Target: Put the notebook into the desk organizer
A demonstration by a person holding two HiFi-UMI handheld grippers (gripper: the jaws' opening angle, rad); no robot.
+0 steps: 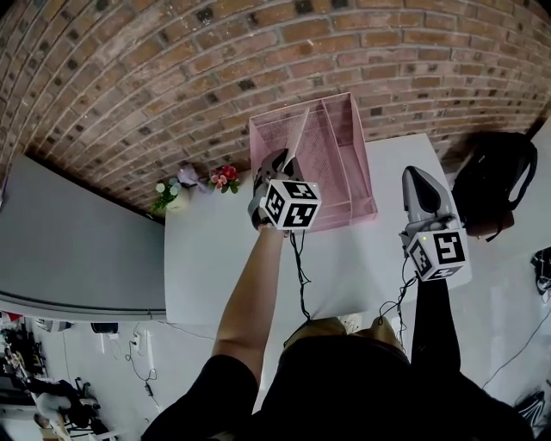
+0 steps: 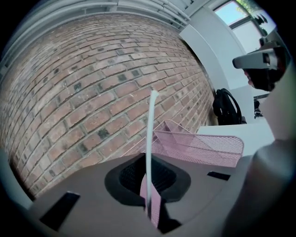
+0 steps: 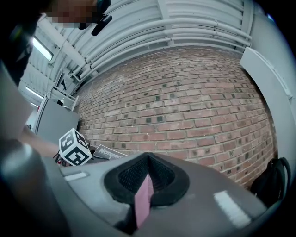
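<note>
Now, left arm (image 1: 250, 293) outstretched — left claw (image 1: 284, 164) pinching upright notebook (image 1: 299, 133) at desk organizer (image 1: 344, 164), right claw (image 1: 417, 175) pressed together

Before you, the white rectangular tabletop (image 1: 207, 258) carries a pink wire-mesh desk organizer (image 1: 344, 172) at its far edge and small potted flowers (image 1: 225, 178) at its far-left corner.

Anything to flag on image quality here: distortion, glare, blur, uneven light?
Head view: strong fisheye, the brick wall bows; light even, detail sharp. Left gripper view: dark rounded corners, the window is partly washed out, the notebook edge is crisp. Right gripper view: same bowing, the near foreground looks soft.
</note>
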